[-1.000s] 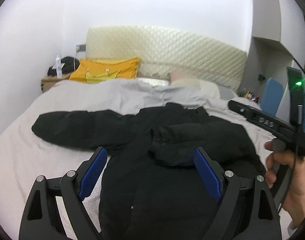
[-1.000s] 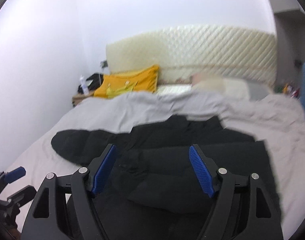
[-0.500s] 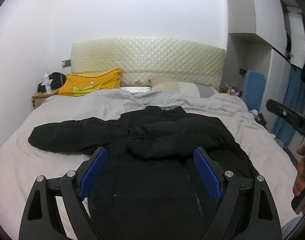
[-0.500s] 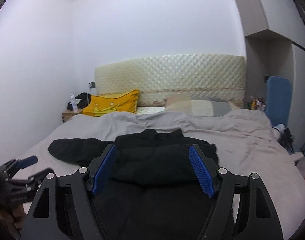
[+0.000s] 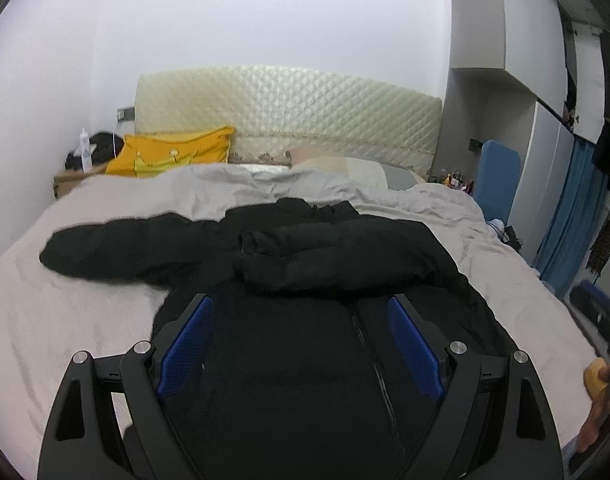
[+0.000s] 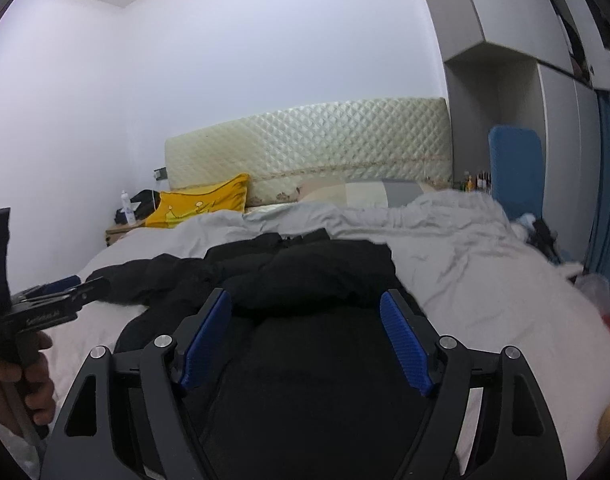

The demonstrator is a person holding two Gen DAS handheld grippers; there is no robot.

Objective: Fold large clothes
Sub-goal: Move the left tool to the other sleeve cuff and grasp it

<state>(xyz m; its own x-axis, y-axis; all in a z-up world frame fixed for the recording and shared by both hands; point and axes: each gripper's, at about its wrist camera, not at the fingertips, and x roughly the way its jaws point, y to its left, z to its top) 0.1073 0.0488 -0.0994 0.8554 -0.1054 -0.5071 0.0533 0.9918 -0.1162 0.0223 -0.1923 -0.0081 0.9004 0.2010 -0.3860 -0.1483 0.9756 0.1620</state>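
The black padded jacket (image 5: 305,344) lies front-up in the middle of the bed (image 5: 65,320), its zip running toward the foot. One sleeve is already folded across the chest; the other sleeve (image 5: 121,248) stretches out flat toward the bedside.

Both claws hang above the lower half of the jacket with nothing between their pads. The left claw (image 5: 301,344) has its jaws well apart. The right claw (image 6: 305,344) is spreading its jaws a little wider, and they too are empty.

The trouble I would expect comes from the padding. Thick, slippery fabric like this may slide out of a shallow pinch, or a claw might catch only the top layer, so the front lifts while the back stays down and the fold goes crooked. The folded sleeve (image 5: 337,256) sits loosely on top and looks likely to roll off if the hem is pulled up too quickly. The rumpled grey duvet (image 6: 445,248) underneath could also get pinched along with the jacket.
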